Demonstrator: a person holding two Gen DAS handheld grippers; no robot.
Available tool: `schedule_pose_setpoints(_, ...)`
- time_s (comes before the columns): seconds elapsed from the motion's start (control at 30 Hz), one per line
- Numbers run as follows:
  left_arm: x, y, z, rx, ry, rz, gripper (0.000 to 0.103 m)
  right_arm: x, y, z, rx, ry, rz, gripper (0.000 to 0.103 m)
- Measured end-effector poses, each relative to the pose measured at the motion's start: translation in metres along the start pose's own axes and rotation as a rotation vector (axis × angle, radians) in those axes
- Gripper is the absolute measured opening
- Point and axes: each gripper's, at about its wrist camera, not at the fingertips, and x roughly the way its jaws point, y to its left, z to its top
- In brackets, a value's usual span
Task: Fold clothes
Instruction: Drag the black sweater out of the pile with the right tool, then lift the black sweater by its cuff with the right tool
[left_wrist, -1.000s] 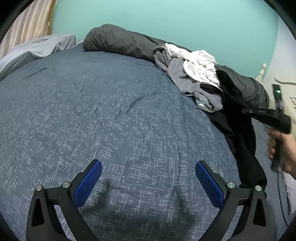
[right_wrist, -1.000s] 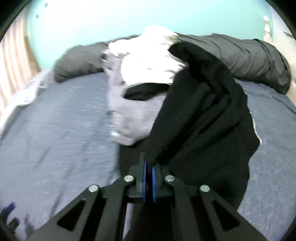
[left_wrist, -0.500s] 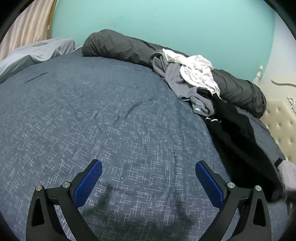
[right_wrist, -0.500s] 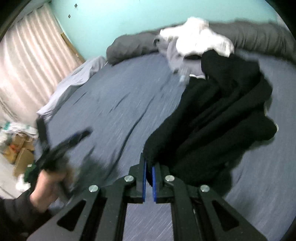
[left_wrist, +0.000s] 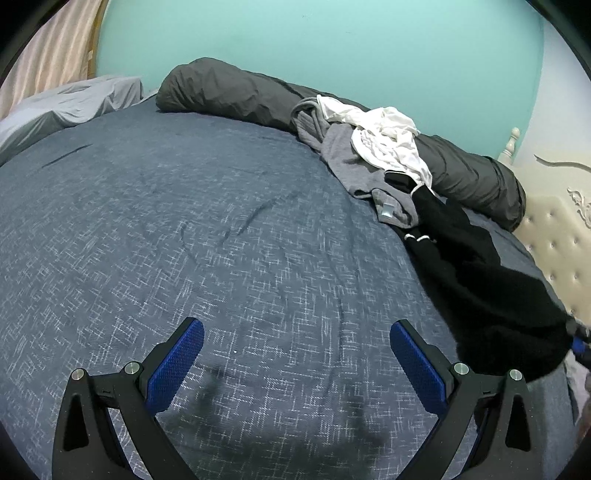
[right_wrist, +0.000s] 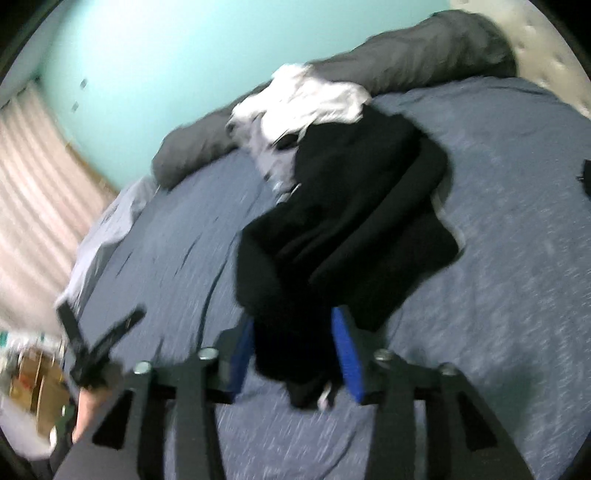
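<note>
A black garment (right_wrist: 343, 236) is being stretched across the bed (left_wrist: 207, 236) from a heap of grey (left_wrist: 354, 166) and white (left_wrist: 388, 140) clothes. Its near end is lying between the blue pads of the right claw (right_wrist: 295, 354), whose jaws are opening, pads apart from the cloth. The left claw (left_wrist: 295, 365) is being held spread wide and empty above the speckled blue cover. A dark bolster (left_wrist: 229, 92) is lying along the turquoise wall (left_wrist: 314, 44); a tufted headboard (left_wrist: 554, 236) and a curtain (right_wrist: 33, 177) are flanking the bed.

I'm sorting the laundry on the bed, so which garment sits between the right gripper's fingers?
The black garment. It trails from the pile to the right gripper, whose jaws are opening around its end. The white and grey garments stay heaped by the dark bolster.
</note>
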Motion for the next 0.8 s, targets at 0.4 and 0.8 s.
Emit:
schedule_pose_setpoints(0.4,0.003,0.003,0.001,-0.012,0.007,0.007,0.103,0.003,-0.059,0.018,0.230,-0.185,-0.132,0.049)
schedule_pose_setpoints(0.8,0.006,0.005,0.000,-0.011,0.019,0.011,0.103,0.083,-0.113,0.014,0.381,-0.026,-0.225,0.072)
